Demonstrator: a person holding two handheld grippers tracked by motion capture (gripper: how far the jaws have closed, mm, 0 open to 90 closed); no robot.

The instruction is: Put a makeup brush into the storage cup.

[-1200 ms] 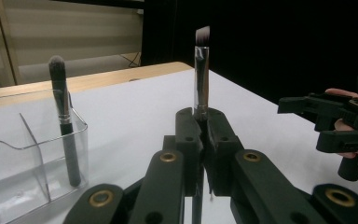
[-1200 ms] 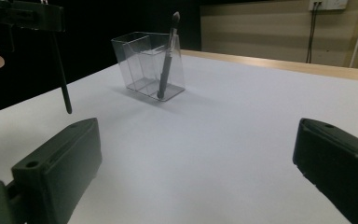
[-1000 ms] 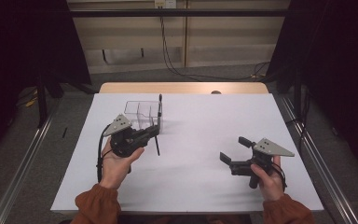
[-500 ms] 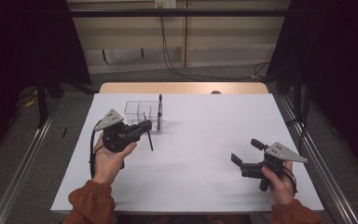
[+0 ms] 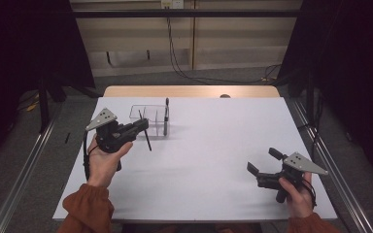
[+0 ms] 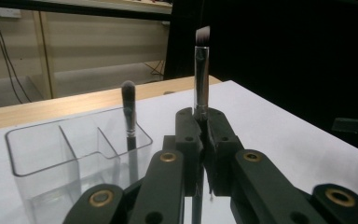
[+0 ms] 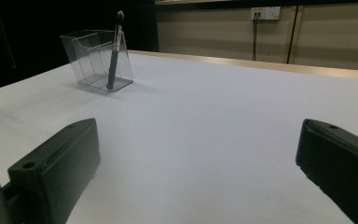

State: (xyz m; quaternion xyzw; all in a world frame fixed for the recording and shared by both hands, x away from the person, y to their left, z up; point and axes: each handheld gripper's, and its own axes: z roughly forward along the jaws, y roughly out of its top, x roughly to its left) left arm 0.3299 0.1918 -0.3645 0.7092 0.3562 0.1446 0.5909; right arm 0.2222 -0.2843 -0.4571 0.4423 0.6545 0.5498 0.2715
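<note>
Black-handled and tipped with pale angled bristles, the makeup brush (image 6: 201, 70) stands upright between the jaws of the left gripper (image 5: 143, 127), which are clamped on its handle just below the metal ferrule; in the high view its lower end hangs free above the white surface (image 5: 213, 145). It sits just near and left of the clear organiser (image 5: 148, 119), a three-compartment box at the far left of the surface. A second brush (image 5: 166, 116) already stands in the organiser's rightmost compartment, bristles up.

The step in hand looks like dropping the held brush into one of the free compartments. To do it well, keep the handle vertical, carry it over the rim so the lower tip clears the thin wall, and centre it over an empty cell away from the standing brush. Lower until the tip is well inside before letting go; a tilted release could tip the light box.

The right gripper (image 5: 264, 171) waits at the near right, jaws wide apart and holding nothing.
</note>
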